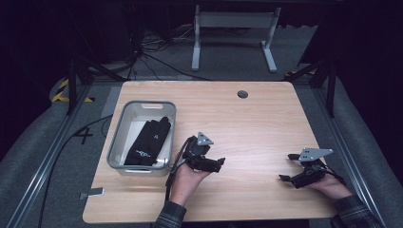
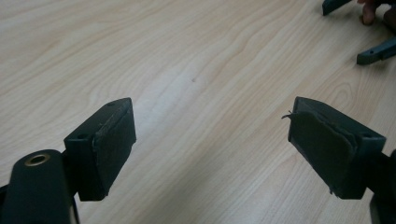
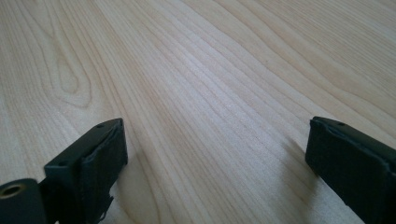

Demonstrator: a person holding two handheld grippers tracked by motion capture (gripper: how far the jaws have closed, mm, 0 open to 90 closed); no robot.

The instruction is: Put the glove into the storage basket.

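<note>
left gripper [image 1: 216, 164] jaws open, empty | right gripper [image 1: 288, 167] jaws open, empty | risk: glove [image 1: 149, 139] cuff overhangs bin [image 1: 124, 124] rim, could slip onto tabletop [image 1: 247, 128]

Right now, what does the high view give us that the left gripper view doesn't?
High view: a grey bin at the table's left with a black glove lying inside, a round hole near the far edge, both forearms, and the left gripper as a whole.

Left gripper view: a close look at its own pads, apart with nothing between them; the far one's lining is frayed.

Both: the wooden table and the right gripper, jaws spread.
</note>
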